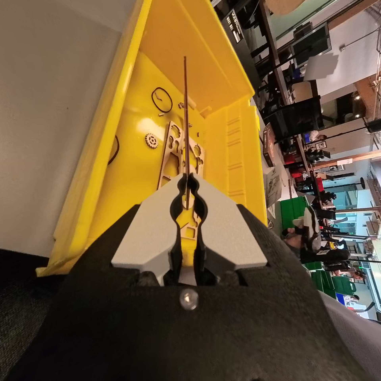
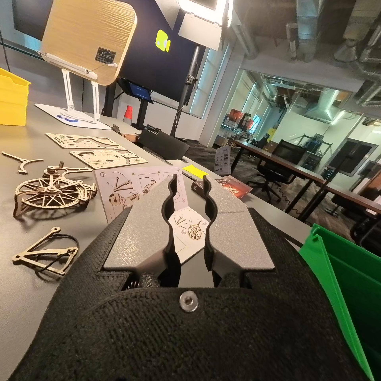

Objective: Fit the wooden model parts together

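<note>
Jaws of left gripper (image 1: 188, 175) pinch thin edge-on wooden sheet (image 1: 186, 115); right gripper (image 2: 189, 178) gapes.

A: Left camera? 
B: Rolled sideways, close above the yellow bin (image 1: 237, 156), looking into it past its tool (image 1: 188, 175). 
A: Right? 
B: Low over the desk (image 2: 61, 299), facing the room; both catch that bin (image 2: 12, 99).

Printed instruction sheet (image 2: 132, 191) — wording withheld, dark box (image 2: 233, 188)

Yellow bin (image 1: 226, 144), pale wood punched sheet (image 1: 175, 152); grey desk (image 2: 61, 288), green bin (image 2: 329, 268), spoked pale wood wheel (image 2: 51, 191), grey fingers (image 2: 148, 226)
</note>
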`<act>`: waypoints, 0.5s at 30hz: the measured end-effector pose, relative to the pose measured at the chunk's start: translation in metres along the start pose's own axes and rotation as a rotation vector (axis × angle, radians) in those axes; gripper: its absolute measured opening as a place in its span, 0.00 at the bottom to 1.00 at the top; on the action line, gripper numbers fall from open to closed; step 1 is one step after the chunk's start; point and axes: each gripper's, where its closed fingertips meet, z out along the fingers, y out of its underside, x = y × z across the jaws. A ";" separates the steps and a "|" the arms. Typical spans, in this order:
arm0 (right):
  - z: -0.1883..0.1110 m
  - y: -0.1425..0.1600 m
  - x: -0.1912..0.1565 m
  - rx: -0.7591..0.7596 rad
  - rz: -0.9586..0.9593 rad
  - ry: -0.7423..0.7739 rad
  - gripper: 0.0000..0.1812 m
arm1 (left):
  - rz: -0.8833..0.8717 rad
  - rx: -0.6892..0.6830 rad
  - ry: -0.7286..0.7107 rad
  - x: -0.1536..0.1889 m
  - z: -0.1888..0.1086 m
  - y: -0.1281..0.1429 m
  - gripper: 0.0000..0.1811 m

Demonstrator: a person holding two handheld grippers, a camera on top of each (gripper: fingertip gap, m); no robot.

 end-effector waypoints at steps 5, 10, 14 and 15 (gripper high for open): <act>0.000 0.001 0.000 -0.004 0.001 -0.001 0.13 | 0.017 -0.013 -0.059 -0.006 0.004 0.004 0.01; 0.001 0.002 0.001 -0.012 -0.002 0.008 0.13 | 0.076 0.005 -0.178 -0.016 0.005 0.003 0.04; 0.001 0.003 0.003 -0.017 -0.004 0.019 0.13 | 0.134 -0.005 -0.252 -0.019 0.005 0.003 0.06; 0.001 0.004 0.004 -0.019 -0.005 0.022 0.13 | 0.147 -0.008 -0.272 -0.019 0.006 0.003 0.06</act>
